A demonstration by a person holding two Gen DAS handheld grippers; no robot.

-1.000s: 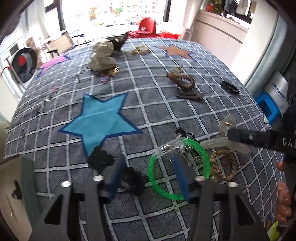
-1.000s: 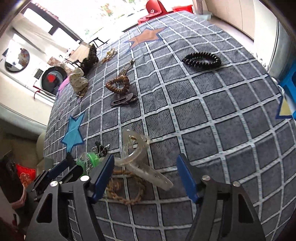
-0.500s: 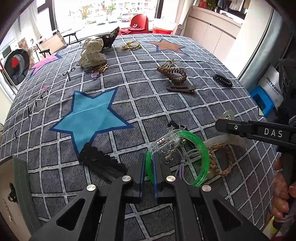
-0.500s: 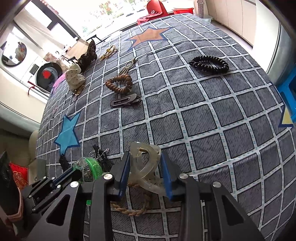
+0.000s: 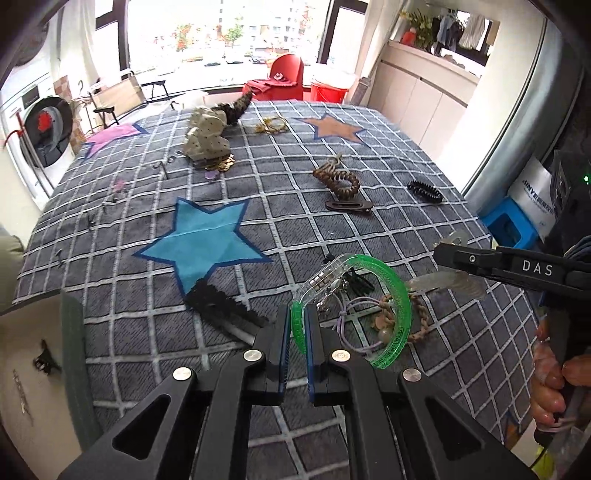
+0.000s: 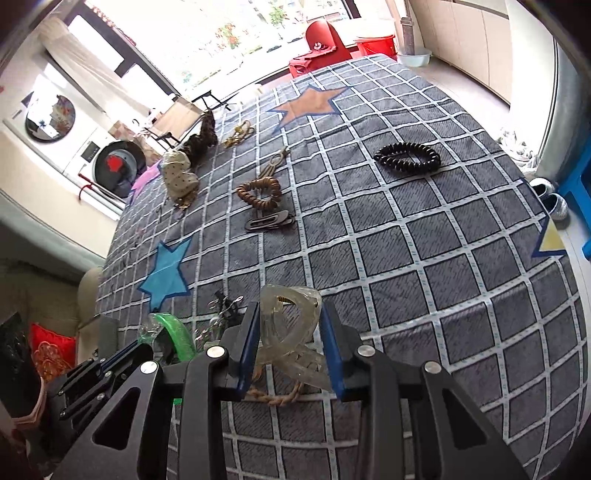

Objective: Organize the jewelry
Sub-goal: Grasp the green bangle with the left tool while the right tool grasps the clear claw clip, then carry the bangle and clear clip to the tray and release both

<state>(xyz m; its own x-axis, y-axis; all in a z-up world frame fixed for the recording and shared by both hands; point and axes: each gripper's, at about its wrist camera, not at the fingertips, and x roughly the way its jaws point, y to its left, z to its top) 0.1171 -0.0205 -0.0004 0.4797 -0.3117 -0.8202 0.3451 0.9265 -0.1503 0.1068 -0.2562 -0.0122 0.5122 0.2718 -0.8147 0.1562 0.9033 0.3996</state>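
Green bangle [image 5: 397,295] pinched by left tongs [image 5: 298,332]; right view shows clear clip [image 6: 288,328].

Bright daylight floods from the blown-out windows [image 5: 229,40] (fisheye bends the edges); corners dark

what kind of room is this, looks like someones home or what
Most likely a lived-in home, perhaps a laundry or balcony-side room: a front-loading washing machine by the wall, clothes hanging above white cabinets, and a big window facing apartment blocks.
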